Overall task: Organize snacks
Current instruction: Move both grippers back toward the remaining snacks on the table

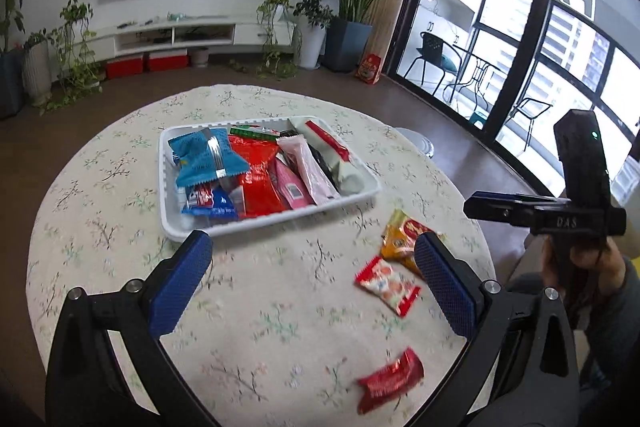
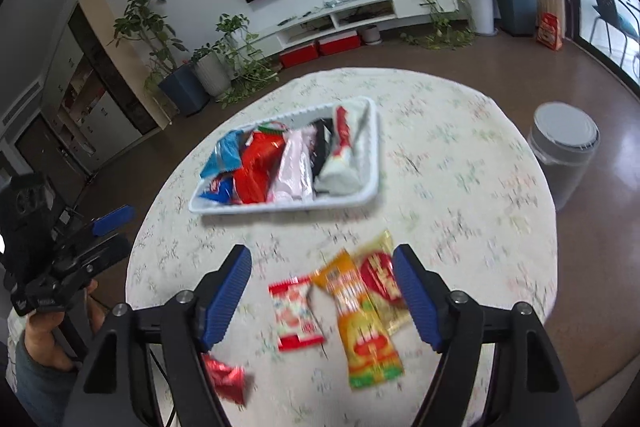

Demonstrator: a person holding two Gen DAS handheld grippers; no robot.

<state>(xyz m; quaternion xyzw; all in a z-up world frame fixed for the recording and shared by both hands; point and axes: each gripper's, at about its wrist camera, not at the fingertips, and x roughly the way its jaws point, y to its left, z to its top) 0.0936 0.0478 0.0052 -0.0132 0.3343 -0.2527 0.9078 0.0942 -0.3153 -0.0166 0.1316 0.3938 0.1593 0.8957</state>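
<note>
A round table under a pale floral tablecloth (image 1: 248, 315) fills both views. Toward its far side sits a white rectangular plastic tray (image 1: 172, 223), packed with wrapped snacks: a crinkled blue packet (image 1: 200, 157) at its left end, a glossy red bag (image 1: 258, 179) beside it, then a long pink wrapper (image 1: 306, 169) and a red-and-white bar (image 1: 332, 143) at the right.

The left gripper (image 1: 312, 265) hovers over bare cloth on the near side of the tray, its blue-padded fingers spread wide with nothing between them. The right gripper (image 2: 322, 301) hangs above the loose snacks, fingers equally parted and empty.

4 packets lie outside the tray, near the table's front edge. A long orange-and-yellow packet (image 2: 366, 327) lies touching a gold packet with a red oval label (image 2: 380, 279). Just left of them is a small red-and-white packet (image 2: 296, 313). A crumpled shiny red wrapper (image 2: 226, 377) sits apart, nearest the edge.
</note>
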